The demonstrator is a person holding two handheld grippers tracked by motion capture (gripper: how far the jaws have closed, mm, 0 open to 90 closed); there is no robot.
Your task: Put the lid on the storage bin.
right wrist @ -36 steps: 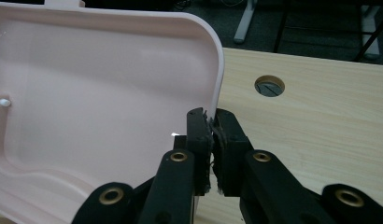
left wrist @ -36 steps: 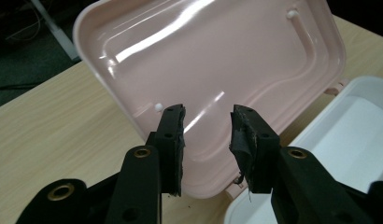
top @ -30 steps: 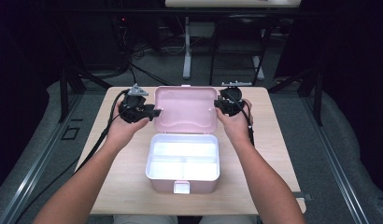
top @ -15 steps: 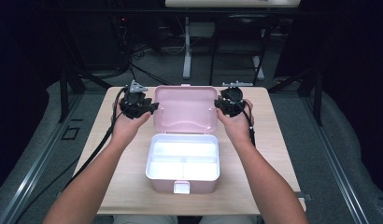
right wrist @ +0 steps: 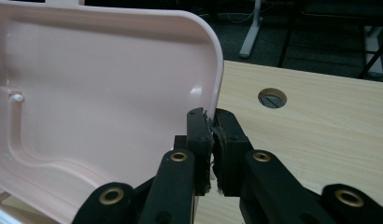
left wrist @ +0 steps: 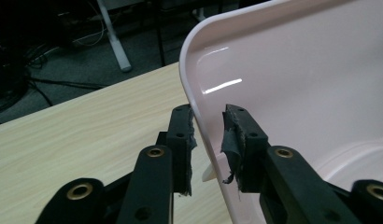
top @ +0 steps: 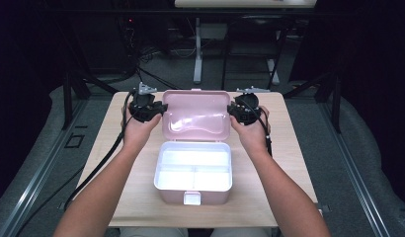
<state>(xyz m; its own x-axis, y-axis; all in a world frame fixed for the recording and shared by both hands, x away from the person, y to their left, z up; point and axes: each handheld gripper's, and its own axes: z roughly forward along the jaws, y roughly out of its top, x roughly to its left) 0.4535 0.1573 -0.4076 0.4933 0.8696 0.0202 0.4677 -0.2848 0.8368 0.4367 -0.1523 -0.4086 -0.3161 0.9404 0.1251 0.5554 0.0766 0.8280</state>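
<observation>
While our right gripper [right wrist: 212, 135] pinches the right edge of the pink lid [top: 195, 114], upright behind its box [top: 193, 173] mid-table [top: 116, 148], our left gripper [left wrist: 207, 135], just closing, straddles the left edge without pressing, so we judge the lid may twist or slip.

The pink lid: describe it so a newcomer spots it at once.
On the light wooden table stands an open pink plastic box with a white compartment tray. Rising behind it is the glossy pink lid, its side edges between the jaws of the left gripper and right gripper.
</observation>
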